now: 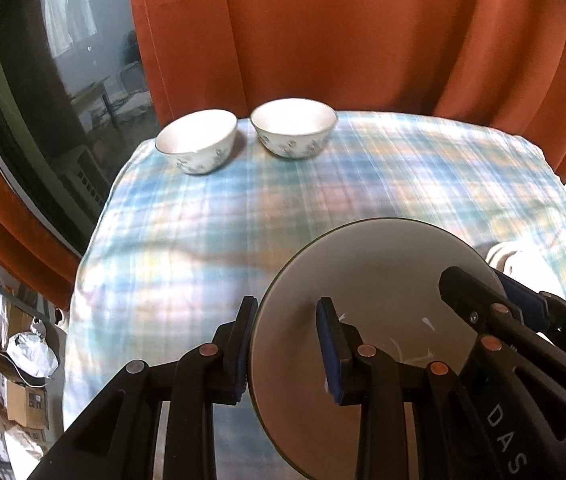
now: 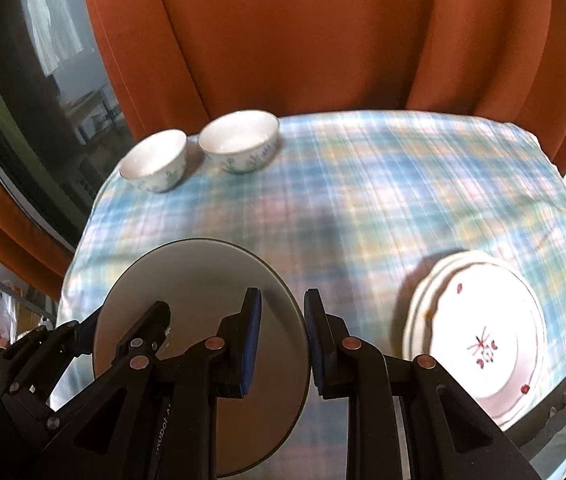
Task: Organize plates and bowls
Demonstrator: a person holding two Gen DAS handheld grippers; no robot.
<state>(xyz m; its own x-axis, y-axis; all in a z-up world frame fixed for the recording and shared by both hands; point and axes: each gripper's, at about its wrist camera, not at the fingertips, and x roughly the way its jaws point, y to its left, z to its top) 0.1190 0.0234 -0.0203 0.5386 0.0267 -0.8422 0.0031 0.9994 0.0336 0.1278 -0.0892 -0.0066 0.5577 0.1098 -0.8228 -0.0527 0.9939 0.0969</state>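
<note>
A plain grey plate (image 1: 383,272) (image 2: 195,276) hangs above the plaid-covered table, carried by both grippers at opposite rims. My left gripper (image 1: 289,348) is shut on its left rim, one finger under the edge and one on the face. My right gripper (image 2: 283,342) is shut on its right rim in the same way. Each wrist view shows the other gripper's fingers (image 1: 463,292) (image 2: 155,320) clamped on the far side. Two white bowls with blue flowers (image 1: 199,140) (image 1: 293,126) stand side by side at the far left. A stack of white plates with red marks (image 2: 479,336) lies at the near right.
The plaid tablecloth (image 2: 363,184) covers the whole table (image 1: 203,220). An orange curtain (image 1: 323,32) hangs close behind the far edge. A dark window (image 1: 43,100) is at the left. Boxes and bags (image 1: 23,368) lie below the table's left edge.
</note>
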